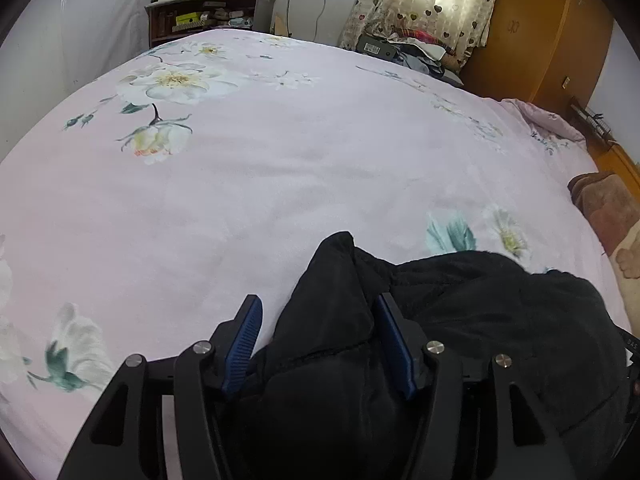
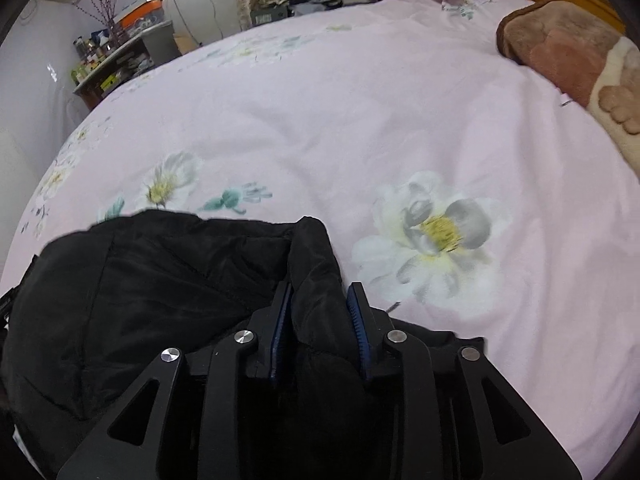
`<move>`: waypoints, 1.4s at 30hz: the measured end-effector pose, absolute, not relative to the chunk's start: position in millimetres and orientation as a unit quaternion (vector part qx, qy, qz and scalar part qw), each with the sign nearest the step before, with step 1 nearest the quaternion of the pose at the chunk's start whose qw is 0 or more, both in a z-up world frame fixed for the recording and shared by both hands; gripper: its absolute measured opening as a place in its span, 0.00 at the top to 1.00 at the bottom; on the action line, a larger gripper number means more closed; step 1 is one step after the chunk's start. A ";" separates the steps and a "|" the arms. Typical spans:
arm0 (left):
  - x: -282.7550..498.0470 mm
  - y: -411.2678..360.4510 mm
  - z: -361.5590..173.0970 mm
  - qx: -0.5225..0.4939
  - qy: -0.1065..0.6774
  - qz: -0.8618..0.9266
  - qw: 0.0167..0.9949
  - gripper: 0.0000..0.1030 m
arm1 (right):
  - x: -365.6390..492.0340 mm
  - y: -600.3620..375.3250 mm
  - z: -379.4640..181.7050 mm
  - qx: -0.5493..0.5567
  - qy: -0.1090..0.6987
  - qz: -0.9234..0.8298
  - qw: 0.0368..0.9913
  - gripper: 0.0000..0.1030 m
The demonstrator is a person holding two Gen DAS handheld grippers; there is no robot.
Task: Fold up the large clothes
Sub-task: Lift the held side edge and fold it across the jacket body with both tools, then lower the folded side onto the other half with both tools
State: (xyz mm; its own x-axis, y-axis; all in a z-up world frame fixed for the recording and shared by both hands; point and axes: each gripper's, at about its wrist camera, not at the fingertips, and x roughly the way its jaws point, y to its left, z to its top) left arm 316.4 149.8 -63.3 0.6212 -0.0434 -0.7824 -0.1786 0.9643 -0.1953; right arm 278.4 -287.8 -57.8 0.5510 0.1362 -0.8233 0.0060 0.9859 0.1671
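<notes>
A black padded jacket (image 1: 480,312) lies bunched at the near edge of the pink floral bedspread (image 1: 280,184). In the left wrist view my left gripper (image 1: 320,320) straddles a raised fold of it. The right pad touches the cloth, while the left fingertip (image 1: 246,332) stands off it with bedspread showing in the gap, so this gripper is open. In the right wrist view the jacket (image 2: 160,280) spreads to the left, and my right gripper (image 2: 318,312) pinches its right-hand fold, with cloth filling the space between both pads.
A brown and pink plush blanket (image 2: 568,52) lies at the bed's right side. Beyond the far edge stand a cluttered shelf (image 1: 208,16), a pile of clothes (image 1: 416,48) under a heart-print curtain, and a wooden wardrobe (image 1: 540,32).
</notes>
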 end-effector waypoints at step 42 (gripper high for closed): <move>324.1 84.6 -75.7 -0.049 0.404 0.007 0.913 0.28 | 266.9 -247.1 -84.1 0.024 0.421 0.035 0.906 0.62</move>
